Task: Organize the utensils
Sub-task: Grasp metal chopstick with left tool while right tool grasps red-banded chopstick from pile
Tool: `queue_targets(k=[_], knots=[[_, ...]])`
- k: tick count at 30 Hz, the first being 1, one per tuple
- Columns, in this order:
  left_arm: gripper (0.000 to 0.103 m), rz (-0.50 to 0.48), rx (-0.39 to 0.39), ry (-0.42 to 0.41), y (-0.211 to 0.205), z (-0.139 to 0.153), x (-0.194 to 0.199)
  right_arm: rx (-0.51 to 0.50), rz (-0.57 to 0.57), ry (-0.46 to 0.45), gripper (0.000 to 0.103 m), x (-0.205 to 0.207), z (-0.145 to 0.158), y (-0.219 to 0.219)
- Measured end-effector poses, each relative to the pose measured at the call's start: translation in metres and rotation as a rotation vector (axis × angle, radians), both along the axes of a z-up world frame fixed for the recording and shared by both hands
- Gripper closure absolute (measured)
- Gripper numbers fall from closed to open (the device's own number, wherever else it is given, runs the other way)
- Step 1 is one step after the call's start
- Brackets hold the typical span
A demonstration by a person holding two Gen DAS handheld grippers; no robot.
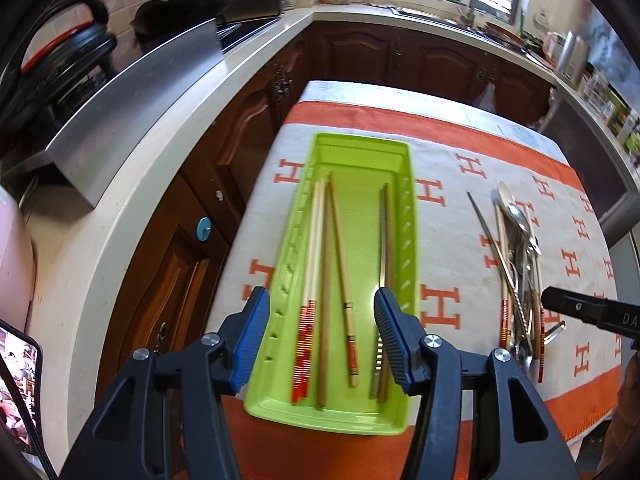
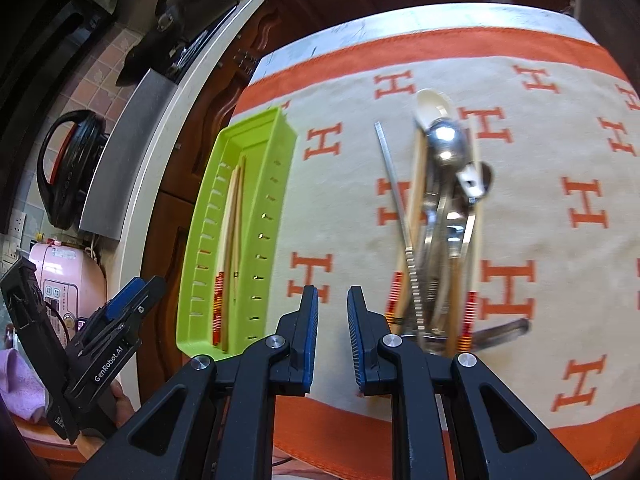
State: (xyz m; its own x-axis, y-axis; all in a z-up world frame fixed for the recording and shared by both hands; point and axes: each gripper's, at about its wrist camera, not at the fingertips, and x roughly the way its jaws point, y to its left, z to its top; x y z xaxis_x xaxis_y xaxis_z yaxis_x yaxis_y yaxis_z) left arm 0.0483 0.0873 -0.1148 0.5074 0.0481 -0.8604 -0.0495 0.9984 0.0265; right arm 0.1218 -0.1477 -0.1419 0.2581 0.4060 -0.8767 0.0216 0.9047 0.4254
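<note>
A lime green utensil tray (image 1: 360, 152) lies on the cloth-covered table and holds several chopsticks (image 1: 316, 264) on its left side and a metal pair (image 1: 383, 256) on its right. My left gripper (image 1: 322, 320) hovers open and empty over the tray's near end. A pile of spoons and chopsticks (image 2: 440, 220) lies on the cloth to the right of the tray (image 2: 256, 208). My right gripper (image 2: 333, 320) is open a little and empty, just left of the pile's near end. The pile also shows in the left wrist view (image 1: 520, 264).
The table carries a beige cloth with orange H marks (image 2: 560, 160). A kitchen counter (image 1: 168, 128) with a steel panel, pans and a pink appliance (image 2: 68, 276) runs along the left. A sink (image 1: 460, 16) is at the back.
</note>
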Motion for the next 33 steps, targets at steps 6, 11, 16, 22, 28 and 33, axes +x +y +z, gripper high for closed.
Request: queue_targets(k=[6, 11, 16, 22, 28, 33], knots=[[0.050, -0.053, 0.005, 0.017, -0.030, 0.001, 0.003, 0.008, -0.039, -0.015, 0.086, -0.008, 0.004, -0.038], [0.050, -0.095, -0.039, 0.045, -0.054, 0.000, 0.014, 0.009, -0.076, -0.018, 0.086, -0.009, 0.002, -0.065], [0.050, -0.148, -0.080, 0.081, -0.084, -0.008, 0.033, 0.013, -0.106, -0.014, 0.086, -0.004, -0.004, -0.088], [0.051, -0.187, -0.212, 0.187, -0.113, -0.035, 0.064, 0.022, -0.134, 0.008, 0.085, 0.004, -0.019, -0.106], [0.057, -0.159, -0.326, 0.308, -0.135, -0.072, 0.099, 0.044, -0.143, 0.031, 0.085, 0.010, -0.036, -0.118], [0.077, -0.134, -0.353, 0.376, -0.153, -0.096, 0.117, 0.052, -0.151, 0.040, 0.085, 0.013, -0.045, -0.128]])
